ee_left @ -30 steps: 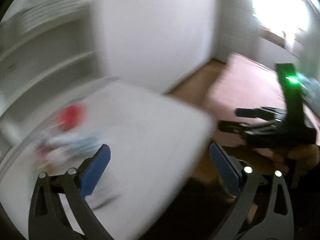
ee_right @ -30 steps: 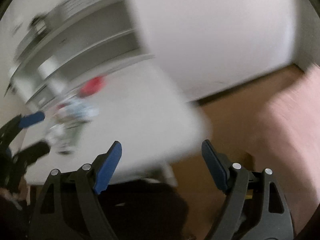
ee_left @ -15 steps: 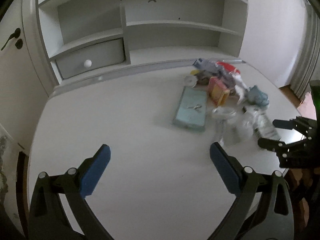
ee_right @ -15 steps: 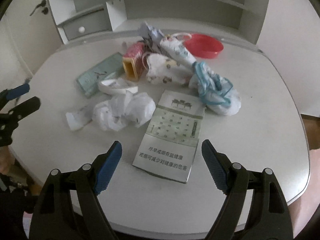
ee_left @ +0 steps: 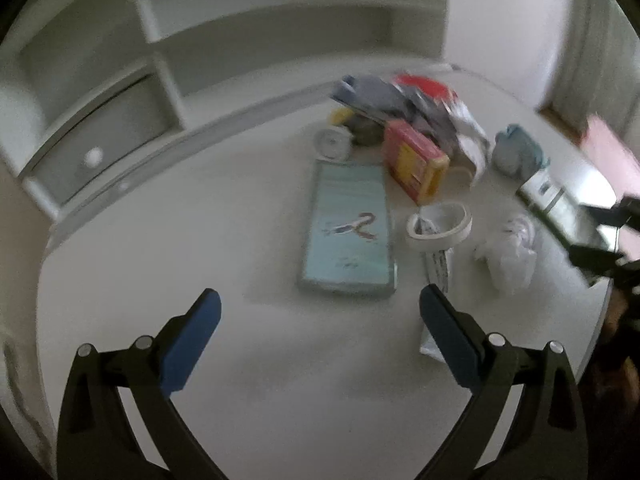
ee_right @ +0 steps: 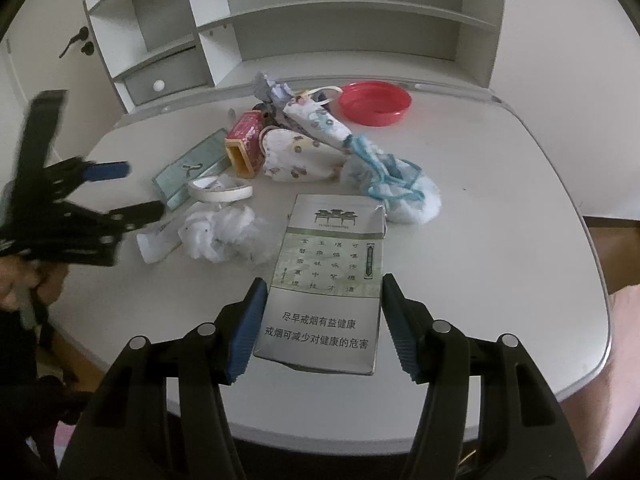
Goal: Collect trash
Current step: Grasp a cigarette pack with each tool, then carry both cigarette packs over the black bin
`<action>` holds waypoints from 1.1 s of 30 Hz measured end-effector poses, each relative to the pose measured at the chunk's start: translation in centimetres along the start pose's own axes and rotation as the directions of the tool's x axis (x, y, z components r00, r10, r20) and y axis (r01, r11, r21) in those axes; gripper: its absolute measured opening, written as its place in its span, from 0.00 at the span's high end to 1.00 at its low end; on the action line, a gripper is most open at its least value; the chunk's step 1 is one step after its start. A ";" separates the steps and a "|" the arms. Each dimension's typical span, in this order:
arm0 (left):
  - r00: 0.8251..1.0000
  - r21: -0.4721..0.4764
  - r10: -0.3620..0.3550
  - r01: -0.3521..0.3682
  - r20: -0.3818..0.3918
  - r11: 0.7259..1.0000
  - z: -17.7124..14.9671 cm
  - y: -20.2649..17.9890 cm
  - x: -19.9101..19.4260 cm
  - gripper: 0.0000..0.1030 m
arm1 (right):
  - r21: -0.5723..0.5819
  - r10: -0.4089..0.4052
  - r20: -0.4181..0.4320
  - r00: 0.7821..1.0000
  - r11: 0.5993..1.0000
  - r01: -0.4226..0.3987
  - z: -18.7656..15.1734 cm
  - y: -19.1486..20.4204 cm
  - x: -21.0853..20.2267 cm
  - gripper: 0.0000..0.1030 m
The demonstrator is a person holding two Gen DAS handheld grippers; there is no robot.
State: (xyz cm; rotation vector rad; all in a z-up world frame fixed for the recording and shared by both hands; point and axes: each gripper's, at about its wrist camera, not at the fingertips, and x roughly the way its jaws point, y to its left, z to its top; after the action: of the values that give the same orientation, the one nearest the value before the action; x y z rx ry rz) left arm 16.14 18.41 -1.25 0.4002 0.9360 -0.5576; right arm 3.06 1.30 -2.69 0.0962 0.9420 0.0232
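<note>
While its jaws straddle the near end | right gripper spread, unclenched | cigarette carton flat on desk, long axis running away from gripper | left gripper spread, farther.

A heap of trash lies on a white desk. A flat grey-green cigarette carton lies at 6 o'clock of the heap. A crumpled white tissue sits at its 9 o'clock. A blue-trimmed crumpled mask is at 1 o'clock. A pale green flat box, red-yellow small box and tape roll lie at 10 o'clock.
</note>
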 end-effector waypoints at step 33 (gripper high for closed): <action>0.918 0.273 -0.347 0.289 0.192 0.918 6.1 -23.5 -6.7 0.46 | 0.441 -0.210 0.172 0.963 0.890 0.115 -9.6 -18.0 -11.4 0.45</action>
State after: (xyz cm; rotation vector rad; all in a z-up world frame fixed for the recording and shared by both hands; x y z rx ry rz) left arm 2.64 -1.63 5.73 0.3877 0.7073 -1.0050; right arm -11.81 -16.64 -0.78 0.4190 0.7213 -0.3481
